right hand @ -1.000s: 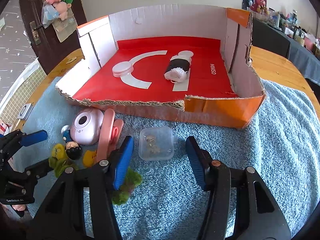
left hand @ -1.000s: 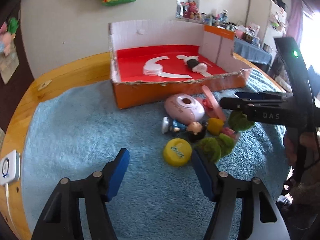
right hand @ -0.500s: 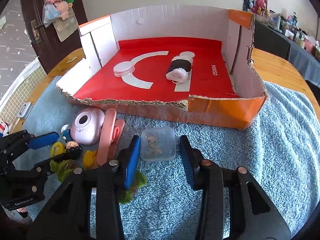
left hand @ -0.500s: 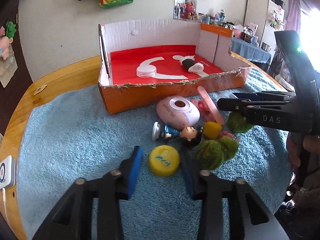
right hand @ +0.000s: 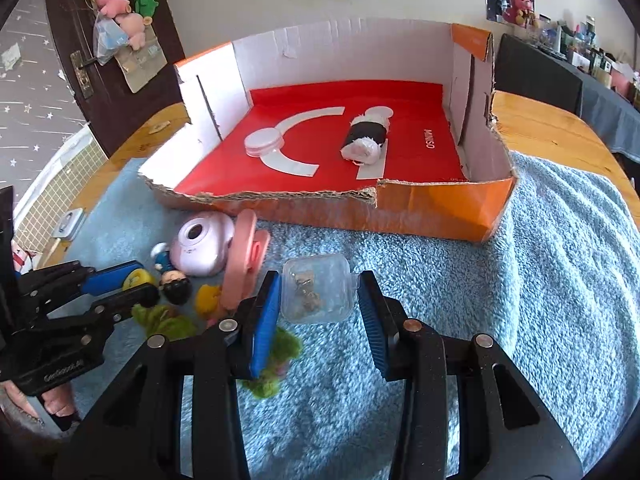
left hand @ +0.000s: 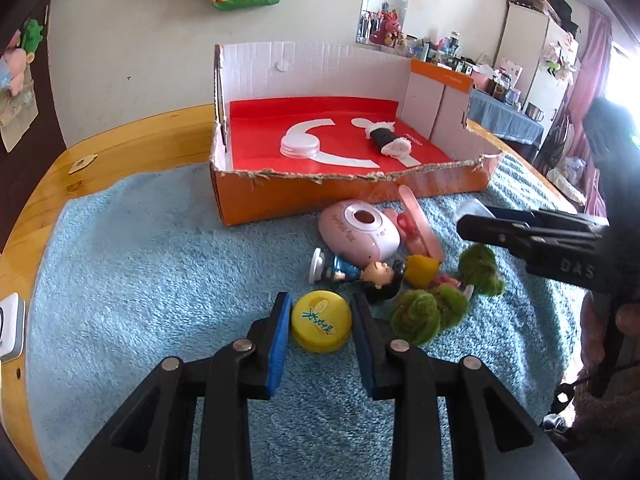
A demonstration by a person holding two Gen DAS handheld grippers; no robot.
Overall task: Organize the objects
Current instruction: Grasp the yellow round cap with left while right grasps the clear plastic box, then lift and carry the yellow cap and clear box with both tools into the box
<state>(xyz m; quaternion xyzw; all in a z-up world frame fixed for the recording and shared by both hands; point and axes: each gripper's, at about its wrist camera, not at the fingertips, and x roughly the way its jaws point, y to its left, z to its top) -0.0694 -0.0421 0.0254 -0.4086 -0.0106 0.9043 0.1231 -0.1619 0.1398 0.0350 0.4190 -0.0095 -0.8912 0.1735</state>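
A yellow cap point(left hand: 322, 322) lies on the blue towel between the pads of my left gripper point(left hand: 320, 316), which closes around it. A small clear plastic box point(right hand: 318, 288) lies between the pads of my right gripper point(right hand: 318, 300), which closes around it. An orange cardboard box point(right hand: 432, 208) with a red floor holds a white lid point(right hand: 262, 141) and a black-and-white roll point(right hand: 366, 140). In front of it lie a pink round gadget point(left hand: 358, 230), a pink clip point(left hand: 416, 226), a small figurine point(left hand: 360, 274), a yellow toy point(left hand: 420, 268) and green fuzzy toys point(left hand: 436, 306).
The blue towel point(right hand: 560, 264) covers a round wooden table point(left hand: 128, 140). A white device point(left hand: 10, 326) lies at the left table edge. The right gripper shows at the right of the left wrist view point(left hand: 532, 236). A wall and cluttered shelves stand behind.
Both grippers moved forward and narrowed. The left one came around the yellow cap, the right one around the clear box.
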